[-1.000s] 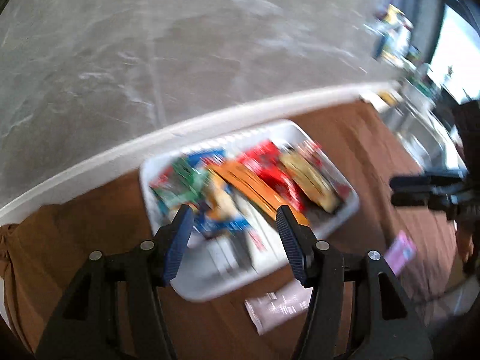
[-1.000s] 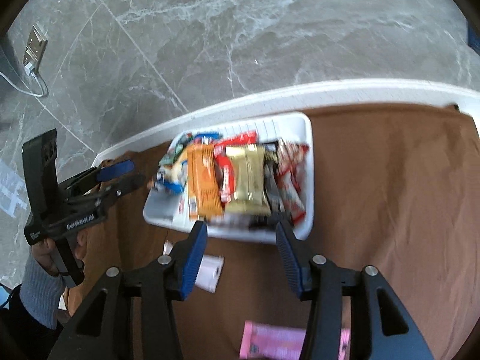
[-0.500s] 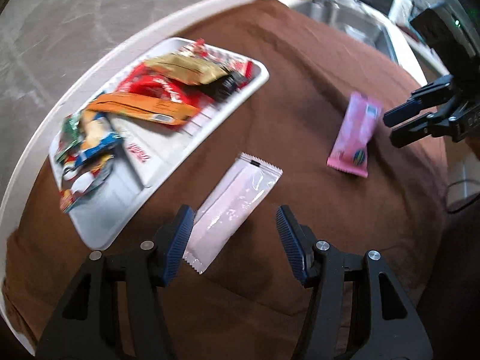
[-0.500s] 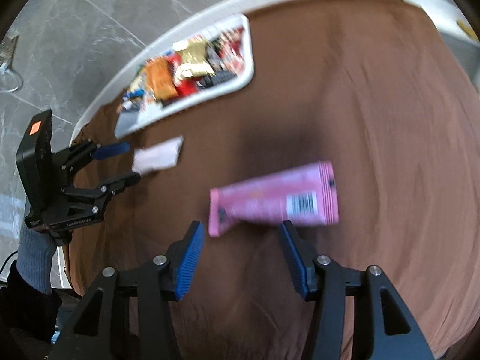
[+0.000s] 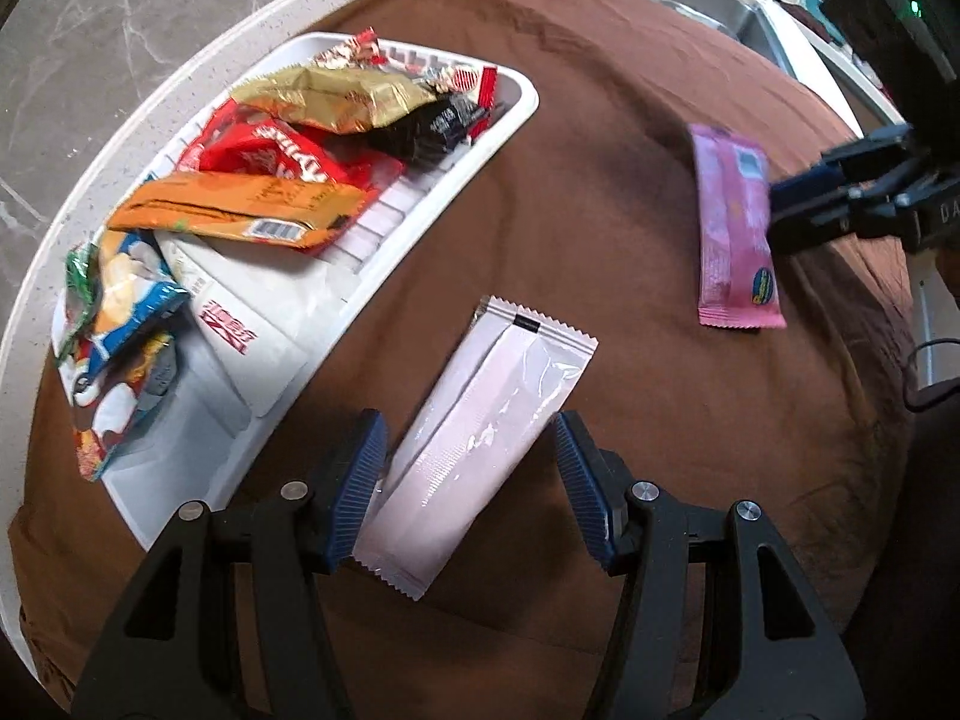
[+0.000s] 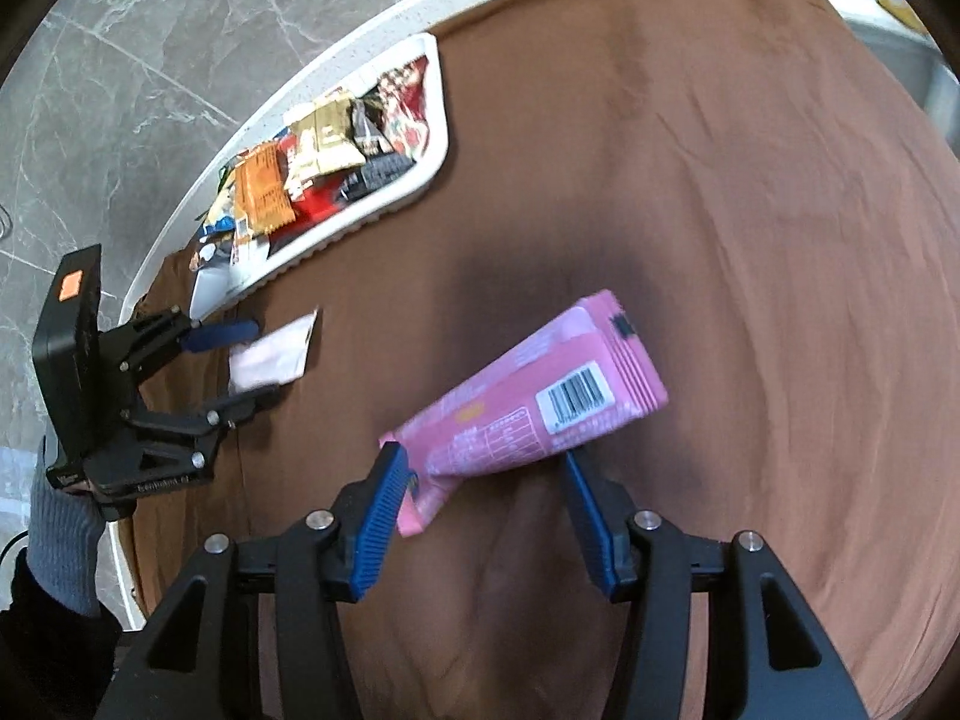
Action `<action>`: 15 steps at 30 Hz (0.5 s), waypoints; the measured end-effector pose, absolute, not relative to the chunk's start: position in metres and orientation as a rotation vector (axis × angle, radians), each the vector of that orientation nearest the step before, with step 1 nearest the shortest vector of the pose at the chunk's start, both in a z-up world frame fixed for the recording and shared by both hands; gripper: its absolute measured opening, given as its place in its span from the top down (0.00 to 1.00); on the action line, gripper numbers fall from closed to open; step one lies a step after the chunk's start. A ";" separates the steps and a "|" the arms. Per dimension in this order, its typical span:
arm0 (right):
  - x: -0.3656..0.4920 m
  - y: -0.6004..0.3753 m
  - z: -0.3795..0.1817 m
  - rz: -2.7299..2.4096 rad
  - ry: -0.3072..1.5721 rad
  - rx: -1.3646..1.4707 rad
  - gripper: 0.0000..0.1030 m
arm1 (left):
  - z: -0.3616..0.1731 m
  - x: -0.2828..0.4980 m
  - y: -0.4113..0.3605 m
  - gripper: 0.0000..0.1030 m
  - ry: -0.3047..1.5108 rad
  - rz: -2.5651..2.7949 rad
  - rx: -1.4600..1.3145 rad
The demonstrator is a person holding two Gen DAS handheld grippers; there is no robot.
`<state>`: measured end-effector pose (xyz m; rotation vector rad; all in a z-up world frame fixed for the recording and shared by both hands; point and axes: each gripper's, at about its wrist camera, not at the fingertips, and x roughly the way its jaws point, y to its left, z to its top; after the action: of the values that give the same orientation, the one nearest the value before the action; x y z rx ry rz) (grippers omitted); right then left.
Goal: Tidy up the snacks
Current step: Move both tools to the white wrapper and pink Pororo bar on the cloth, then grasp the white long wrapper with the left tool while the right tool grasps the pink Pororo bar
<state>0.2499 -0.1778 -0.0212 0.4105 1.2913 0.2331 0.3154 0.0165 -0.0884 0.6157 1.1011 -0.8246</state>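
Your left gripper [image 5: 465, 477] stands unclenched around the pale sachet [image 5: 480, 444] on the brown cloth [image 5: 600, 240], beside the white tray [image 5: 516, 102]. Your right gripper [image 6: 480, 510] straddles the pink packet [image 6: 528, 408], released, gripping nothing.
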 end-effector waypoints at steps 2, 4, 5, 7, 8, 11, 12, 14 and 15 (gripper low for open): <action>0.258 -0.174 -0.018 0.236 1.278 0.375 0.46 | -0.092 0.317 0.015 0.46 1.110 -0.826 0.605; 0.267 -0.169 -0.018 0.244 1.270 0.335 0.46 | -0.094 0.319 0.015 0.46 1.127 -0.822 0.583; 0.270 -0.168 -0.018 0.245 1.271 0.326 0.46 | -0.096 0.321 0.016 0.46 1.134 -0.814 0.571; 0.279 -0.162 -0.022 0.258 1.280 0.298 0.46 | -0.096 0.326 0.018 0.46 1.139 -0.810 0.551; 0.282 -0.160 -0.025 0.259 1.287 0.287 0.46 | -0.095 0.328 0.019 0.46 1.143 -0.808 0.539; 0.290 -0.150 -0.028 0.269 1.294 0.242 0.44 | -0.095 0.326 0.022 0.46 1.163 -0.804 0.506; 0.291 -0.147 -0.027 0.275 1.292 0.225 0.44 | -0.095 0.327 0.024 0.46 1.171 -0.802 0.493; 0.295 -0.141 -0.028 0.286 1.291 0.208 0.44 | -0.094 0.327 0.027 0.46 1.192 -0.796 0.461; 0.296 -0.139 -0.028 0.289 1.290 0.199 0.44 | -0.094 0.327 0.030 0.46 1.203 -0.793 0.444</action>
<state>0.2961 -0.1386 -0.0281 0.1989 1.2904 0.2893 0.3275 0.0296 -0.0938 0.4443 1.2034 -0.7927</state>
